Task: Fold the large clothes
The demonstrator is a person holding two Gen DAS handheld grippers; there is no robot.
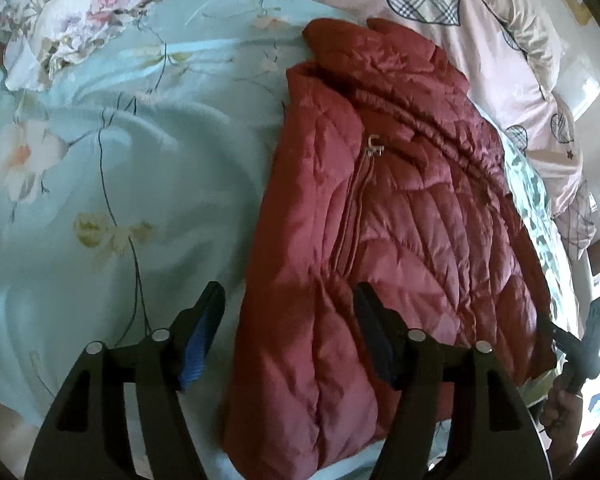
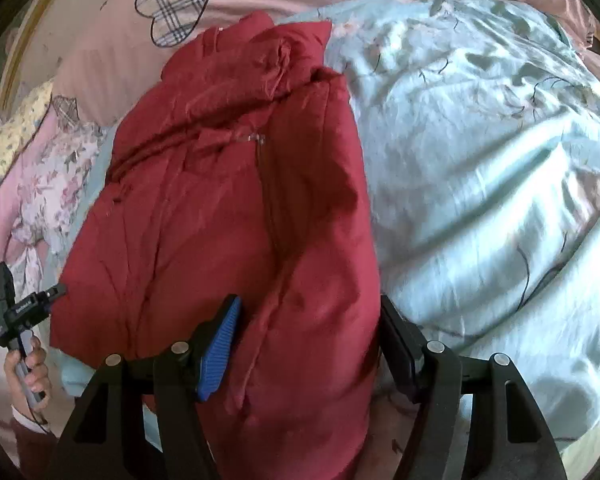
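On the light blue floral quilt (image 1: 100, 160) the red puffer jacket (image 1: 380, 220) lies front-up, zip (image 1: 354, 216) closed, already narrowed into a long strip, collar at the far end beside the pink heart-print bedding (image 1: 500, 40); your left gripper (image 1: 288, 332) hangs over the near hem, jaws apart, nothing pinched; fabric sits between the fingers but the pads don't look to press on it; your right gripper (image 2: 310, 344) is likewise spread over the hem's other corner, empty; my read: you've put one claw at each hem corner so both can clamp and carry the hem toward the collar evenly; padding is slippery and thick, so bite deep or one side may slip.
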